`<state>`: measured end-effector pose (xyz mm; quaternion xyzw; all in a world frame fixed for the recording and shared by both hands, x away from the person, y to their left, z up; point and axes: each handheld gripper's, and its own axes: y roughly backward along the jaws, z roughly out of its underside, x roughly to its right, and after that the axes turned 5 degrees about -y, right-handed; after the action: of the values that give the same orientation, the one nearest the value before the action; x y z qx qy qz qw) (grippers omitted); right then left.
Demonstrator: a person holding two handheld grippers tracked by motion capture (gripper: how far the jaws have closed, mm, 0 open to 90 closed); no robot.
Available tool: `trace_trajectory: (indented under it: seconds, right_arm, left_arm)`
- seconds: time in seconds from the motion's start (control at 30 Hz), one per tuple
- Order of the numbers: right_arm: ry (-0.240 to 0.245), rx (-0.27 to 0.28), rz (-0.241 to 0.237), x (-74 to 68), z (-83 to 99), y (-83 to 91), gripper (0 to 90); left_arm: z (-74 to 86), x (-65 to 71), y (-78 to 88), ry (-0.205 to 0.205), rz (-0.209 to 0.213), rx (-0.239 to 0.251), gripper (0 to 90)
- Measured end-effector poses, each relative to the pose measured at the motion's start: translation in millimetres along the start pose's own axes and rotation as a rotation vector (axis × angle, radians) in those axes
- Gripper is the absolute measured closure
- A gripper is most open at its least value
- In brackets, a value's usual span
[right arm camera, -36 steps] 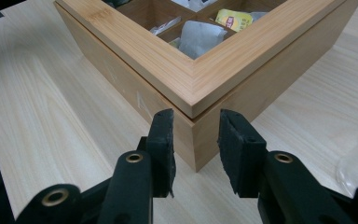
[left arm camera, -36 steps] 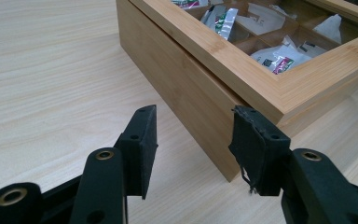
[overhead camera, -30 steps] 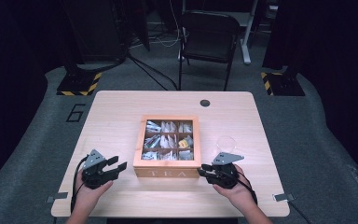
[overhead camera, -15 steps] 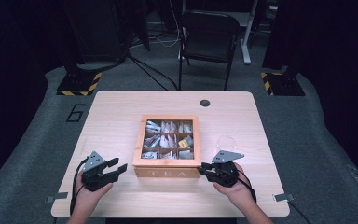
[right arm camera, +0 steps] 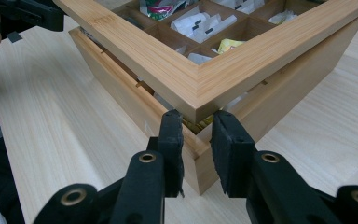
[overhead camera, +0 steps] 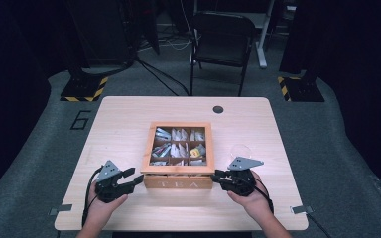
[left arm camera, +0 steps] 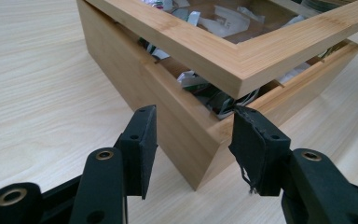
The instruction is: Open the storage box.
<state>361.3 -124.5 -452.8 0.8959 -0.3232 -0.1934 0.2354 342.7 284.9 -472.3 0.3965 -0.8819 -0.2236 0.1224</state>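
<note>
A wooden tea box (overhead camera: 178, 153) stands near the middle of the light wooden table (overhead camera: 119, 124), with its front, which carries the word TEA, turned toward the person. Its lid (right arm camera: 186, 79) is a wooden frame with a clear window, and in both gripper views it is lifted a little at the front, so a gap shows between the lid and the body of the box. Through the window I see compartments filled with tea bags (overhead camera: 178, 148), most of them white or grey and one yellow. The left gripper (left arm camera: 193, 140) sits at the front left corner of the box; its jaws are spread and stand on both sides of the corner edge, with the pads near the wood but, as far as I can tell, not pressing on it. The right gripper (right arm camera: 196, 142) sits at the front right corner, its jaws parted by a narrow gap just under the raised corner of the lid; whether they pinch anything I cannot tell. I judge that the work is the opening of the box and that it is at an early stage: the lid is cracked open but not yet swung back, and no tea bag is taken out.
</note>
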Motion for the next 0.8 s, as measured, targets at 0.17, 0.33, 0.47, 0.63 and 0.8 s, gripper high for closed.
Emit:
trace_trajectory:
  seconds: [0.17,0.33,0.47,0.63,0.8]
  right_arm:
    - [0.000,0.008,-0.002,0.4,-1.7,0.6,73.2]
    - [0.001,0.009,-0.006,0.9,-2.5,1.2,73.2]
    - [-0.006,0.012,-0.008,0.8,-2.9,1.2,73.2]
    - [-0.005,0.019,-0.011,1.4,-3.8,2.0,73.2]
    - [-0.014,0.041,-0.020,2.6,-4.5,2.9,71.8]
  left_arm:
    - [-5.4,4.8,-4.6,-0.007,-0.002,0.013,50.0]
    - [-10.1,9.6,-5.9,-0.005,-0.017,0.030,49.8]
    - [-12.4,10.9,-5.9,-0.020,-0.022,0.030,50.1]
    - [-15.8,12.7,-5.0,-0.031,-0.021,0.028,51.7]
    - [-20.0,15.5,-5.6,-0.050,-0.023,0.023,54.7]
